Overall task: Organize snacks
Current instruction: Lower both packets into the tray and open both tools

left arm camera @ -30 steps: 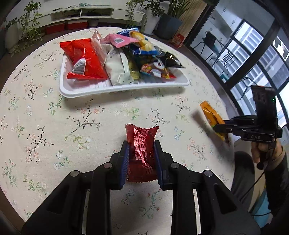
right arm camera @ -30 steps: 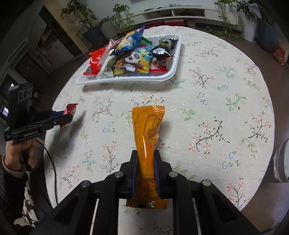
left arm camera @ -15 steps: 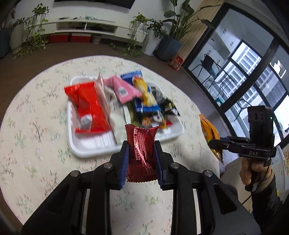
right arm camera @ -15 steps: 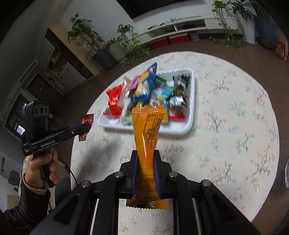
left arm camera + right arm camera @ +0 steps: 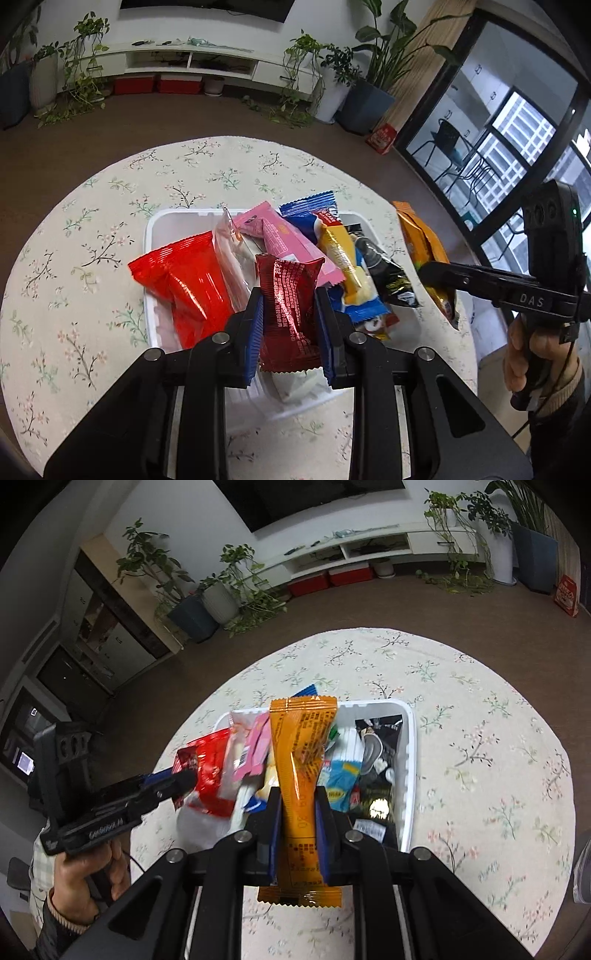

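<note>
Left hand-held gripper (image 5: 289, 314) clamps dark-red snack pack (image 5: 287, 295), right hand-held gripper (image 5: 298, 808) clamps orange snack pack (image 5: 301, 760), both poised over the full white tray (image 5: 153, 229) at bench centre, 12 o'clock ahead, presumably for dropping in.

tablecloth (image 5: 110, 236): cream, floral sprigs
tray (image 5: 155, 225): white
left snack (image 5: 288, 310): dark red foil
right snack (image 5: 303, 760): orange

The right tongs (image 5: 436, 271) read "DAS" on the side of their body.
</note>
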The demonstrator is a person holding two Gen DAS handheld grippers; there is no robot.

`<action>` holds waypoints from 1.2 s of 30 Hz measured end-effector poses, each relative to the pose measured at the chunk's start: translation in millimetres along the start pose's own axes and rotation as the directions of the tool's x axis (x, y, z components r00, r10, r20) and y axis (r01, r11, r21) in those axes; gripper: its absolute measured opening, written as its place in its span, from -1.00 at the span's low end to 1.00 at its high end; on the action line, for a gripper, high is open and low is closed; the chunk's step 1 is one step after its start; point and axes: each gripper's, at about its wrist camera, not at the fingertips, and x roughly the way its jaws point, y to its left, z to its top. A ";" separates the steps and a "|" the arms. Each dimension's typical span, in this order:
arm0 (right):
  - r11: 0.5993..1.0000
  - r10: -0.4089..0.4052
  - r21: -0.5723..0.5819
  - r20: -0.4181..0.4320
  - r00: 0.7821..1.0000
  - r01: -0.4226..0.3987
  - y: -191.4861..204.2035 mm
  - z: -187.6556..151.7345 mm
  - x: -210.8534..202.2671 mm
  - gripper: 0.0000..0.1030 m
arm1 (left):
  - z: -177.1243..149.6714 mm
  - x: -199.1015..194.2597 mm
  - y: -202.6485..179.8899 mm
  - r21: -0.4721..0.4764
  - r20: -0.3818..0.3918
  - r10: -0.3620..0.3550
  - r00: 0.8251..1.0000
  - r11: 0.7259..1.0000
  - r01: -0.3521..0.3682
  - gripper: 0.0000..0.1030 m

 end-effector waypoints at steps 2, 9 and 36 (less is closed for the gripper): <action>1.000 -0.011 0.004 -0.016 1.000 0.011 -2.6 3.8 12.1 -0.65 | 1.4 11.3 3.0 -0.005 -0.008 0.009 1.000 1.000 -0.009 -0.53; 0.998 -0.055 0.017 -0.053 0.997 0.056 -15.3 5.0 46.1 -0.65 | 3.1 43.1 18.2 -0.025 -0.023 0.046 0.999 0.999 -0.047 -0.53; 0.995 -0.099 0.022 -0.036 0.994 0.100 -1.3 -6.3 52.0 -0.26 | -11.4 51.9 13.0 0.016 0.013 0.098 0.995 0.995 -0.099 -0.43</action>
